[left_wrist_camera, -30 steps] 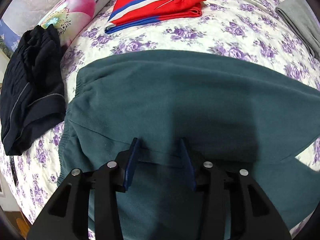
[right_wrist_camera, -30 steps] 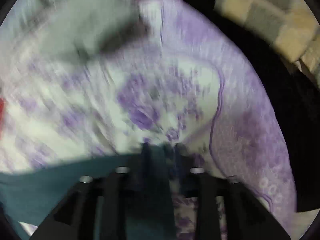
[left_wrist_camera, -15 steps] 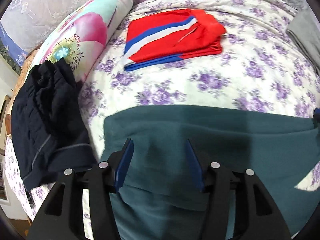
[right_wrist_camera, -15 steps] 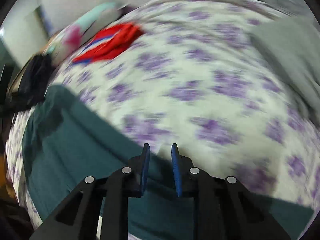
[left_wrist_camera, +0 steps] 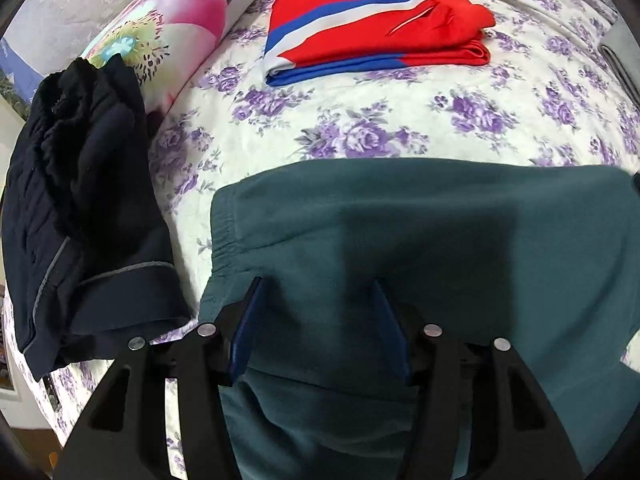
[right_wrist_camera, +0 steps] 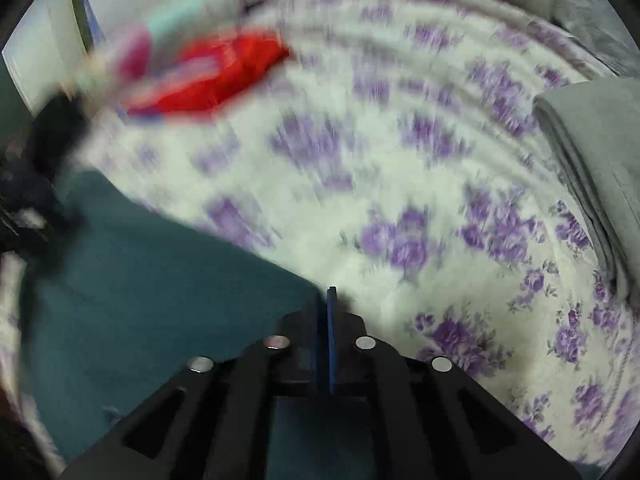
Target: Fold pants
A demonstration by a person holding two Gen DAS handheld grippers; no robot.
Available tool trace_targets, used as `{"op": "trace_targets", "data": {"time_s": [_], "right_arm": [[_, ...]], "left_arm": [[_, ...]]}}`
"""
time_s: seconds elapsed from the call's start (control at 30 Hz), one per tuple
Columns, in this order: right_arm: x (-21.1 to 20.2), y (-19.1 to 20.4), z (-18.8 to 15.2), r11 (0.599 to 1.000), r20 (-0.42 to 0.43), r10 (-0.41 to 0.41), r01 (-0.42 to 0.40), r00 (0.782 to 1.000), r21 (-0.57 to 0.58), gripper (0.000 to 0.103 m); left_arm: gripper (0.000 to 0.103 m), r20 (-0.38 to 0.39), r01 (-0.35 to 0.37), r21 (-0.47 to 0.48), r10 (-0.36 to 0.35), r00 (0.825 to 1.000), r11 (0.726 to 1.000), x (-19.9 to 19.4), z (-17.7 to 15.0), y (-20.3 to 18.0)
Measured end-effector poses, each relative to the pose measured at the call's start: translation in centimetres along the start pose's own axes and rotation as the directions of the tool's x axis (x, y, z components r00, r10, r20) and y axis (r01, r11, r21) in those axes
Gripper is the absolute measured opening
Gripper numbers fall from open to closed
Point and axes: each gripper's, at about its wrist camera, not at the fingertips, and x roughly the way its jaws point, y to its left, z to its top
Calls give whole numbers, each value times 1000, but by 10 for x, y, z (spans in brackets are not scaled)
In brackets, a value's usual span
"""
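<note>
No readable writing is showing. The left gripper point(left_wrist_camera: 316, 316) is gaping over the green pants point(left_wrist_camera: 460, 240), gripping nothing; the right gripper point(right_wrist_camera: 328, 312) is closing tight at their edge, hold unclear.

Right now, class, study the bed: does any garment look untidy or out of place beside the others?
Yes. The dark navy garment sits bunched and crumpled at the bed's left edge, partly against the floral pillow, while the red striped garment lies neatly folded flat. The teal pants are spread out, mid-fold.
</note>
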Motion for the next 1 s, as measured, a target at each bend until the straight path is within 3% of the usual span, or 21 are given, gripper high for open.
{"op": "trace_targets", "data": {"time_s": [0.03,0.07,0.1,0.2,0.33,0.43,0.57,0.6,0.63,0.7,0.73,0.8,0.83,0.9,0.93,0.97,1.0], "right_arm": [[-2,-2,-2,1000,16,-20,20,1000,1,29],[-11,-9,-3,998,36,-33,31,999,48,49],[-18,-17,-4,995,56,-40,35,998,92,53],[-60,-68,-26,967,141,-71,33,987,254,53],[-92,-142,-84,909,81,-178,133,981,394,53],[-91,-162,-108,900,22,-171,147,985,410,53],[-76,-163,-122,930,-29,-166,166,986,328,53],[-67,-159,-122,937,-48,-151,158,987,311,51],[-56,-154,-123,950,-78,-140,156,987,270,39],[-57,-151,-120,952,-57,-146,156,988,263,16],[-62,-158,-119,934,-32,-152,155,988,321,6],[-72,-171,-124,876,5,-213,188,977,443,7],[-74,-173,-127,857,6,-230,199,973,476,12],[-73,-164,-128,863,-38,-239,230,970,449,30],[-79,-155,-125,864,-26,-283,267,959,427,45],[-87,-147,-121,869,16,-295,261,955,421,53],[-90,-140,-114,877,45,-284,241,958,416,53]], "left_arm": [[54,6,-6,4,6,1000,1000,-3,2,1],[54,17,-8,7,8,1000,1000,-6,3,2],[54,33,-7,9,7,999,1000,-10,5,4],[55,67,-32,16,31,997,999,-16,15,11],[55,86,-79,63,73,994,995,-9,35,14],[55,79,-82,166,70,994,983,4,46,2],[52,68,-68,274,51,996,959,16,55,-10],[43,54,-60,293,47,997,954,19,55,-12],[26,35,-42,318,33,999,947,24,56,-15],[1,32,-43,347,34,999,937,24,57,-22],[1,49,-74,337,61,997,939,23,59,-22],[1,112,-101,224,78,991,969,12,70,-11],[1,113,-72,157,55,992,985,8,74,-3],[1,109,-25,71,17,994,997,5,78,9],[3,110,-24,71,16,994,997,4,78,13],[5,109,-26,84,17,994,996,4,78,14],[11,104,-25,103,14,994,994,4,77,17]]}}
